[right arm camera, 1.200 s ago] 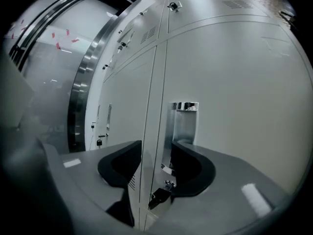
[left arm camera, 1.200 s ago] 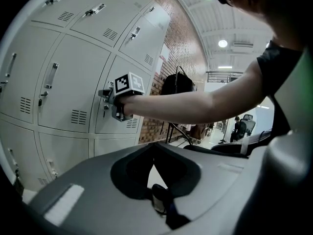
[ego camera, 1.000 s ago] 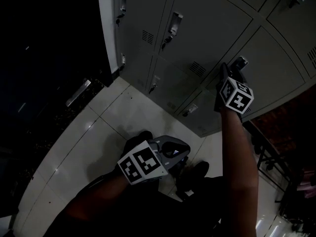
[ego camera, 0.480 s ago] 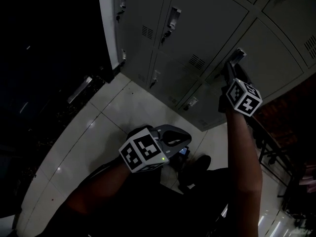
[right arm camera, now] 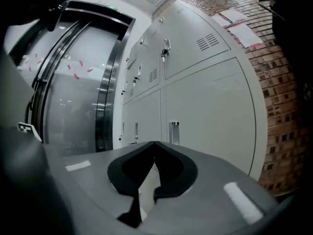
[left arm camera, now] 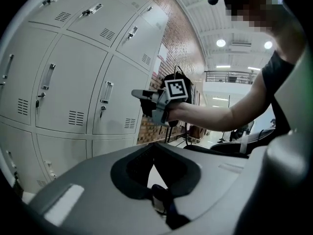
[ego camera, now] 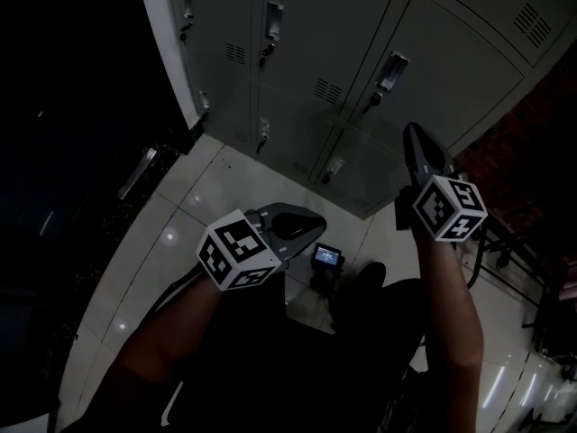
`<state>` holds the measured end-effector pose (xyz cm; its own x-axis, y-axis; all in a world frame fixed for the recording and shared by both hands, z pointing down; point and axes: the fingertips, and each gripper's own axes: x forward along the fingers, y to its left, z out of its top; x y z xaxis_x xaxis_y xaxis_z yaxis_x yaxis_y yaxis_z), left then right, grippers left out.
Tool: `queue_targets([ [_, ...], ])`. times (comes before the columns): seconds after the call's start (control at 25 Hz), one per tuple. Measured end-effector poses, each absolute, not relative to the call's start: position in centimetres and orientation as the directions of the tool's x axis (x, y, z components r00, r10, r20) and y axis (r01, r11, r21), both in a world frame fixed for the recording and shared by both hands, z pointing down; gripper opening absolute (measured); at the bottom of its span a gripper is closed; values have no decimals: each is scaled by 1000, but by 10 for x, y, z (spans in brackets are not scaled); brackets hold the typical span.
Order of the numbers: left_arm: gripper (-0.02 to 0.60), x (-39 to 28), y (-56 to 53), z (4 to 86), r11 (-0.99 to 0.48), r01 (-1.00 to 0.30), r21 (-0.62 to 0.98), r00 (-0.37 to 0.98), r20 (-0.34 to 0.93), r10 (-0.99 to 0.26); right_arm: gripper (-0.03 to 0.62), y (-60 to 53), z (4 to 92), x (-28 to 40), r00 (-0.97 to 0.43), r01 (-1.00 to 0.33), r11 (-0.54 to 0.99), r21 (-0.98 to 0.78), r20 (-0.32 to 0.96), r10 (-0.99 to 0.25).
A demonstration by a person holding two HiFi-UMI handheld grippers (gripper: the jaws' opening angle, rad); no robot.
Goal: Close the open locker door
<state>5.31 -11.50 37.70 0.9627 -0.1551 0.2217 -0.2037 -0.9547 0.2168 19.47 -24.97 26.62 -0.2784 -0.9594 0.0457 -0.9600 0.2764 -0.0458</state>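
A bank of grey lockers (ego camera: 361,43) fills the top of the head view, and every door I can see lies flush. The door nearest my right gripper (ego camera: 412,132) has a metal handle (ego camera: 389,70). That gripper hangs a little short of the lockers, shut, with nothing between its jaws. In the right gripper view the jaws of the right gripper (right arm camera: 154,142) meet in front of a closed door (right arm camera: 205,111) with a handle (right arm camera: 174,131). My left gripper (ego camera: 317,228) is held low over the floor, shut and empty. The left gripper view shows the right gripper (left arm camera: 139,93) beside the lockers (left arm camera: 63,82).
A small device with a lit screen (ego camera: 326,257) lies on the white tiled floor (ego camera: 216,197) near a shoe (ego camera: 365,282). A dark glass wall (ego camera: 72,106) stands at the left. A brick wall (ego camera: 550,106) and a dark metal rack (ego camera: 509,242) are at the right.
My right gripper has drawn back from the locker handle it was against and its jaws have shut. The whole view has backed away from the lockers. The left gripper has barely shifted.
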Motion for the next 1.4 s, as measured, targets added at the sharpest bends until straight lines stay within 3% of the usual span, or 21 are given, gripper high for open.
queue_targets([
  [0.36,12,57,-111,379,-962,-195,193,960,238,-147,3,-164,265,191,-363,-928,367,68,63,-930],
  [1.4,12,83,-102,387,-973,-165,161,951,286,-114,3,-47,364,233,-361,-932,356,-62,196,-912],
])
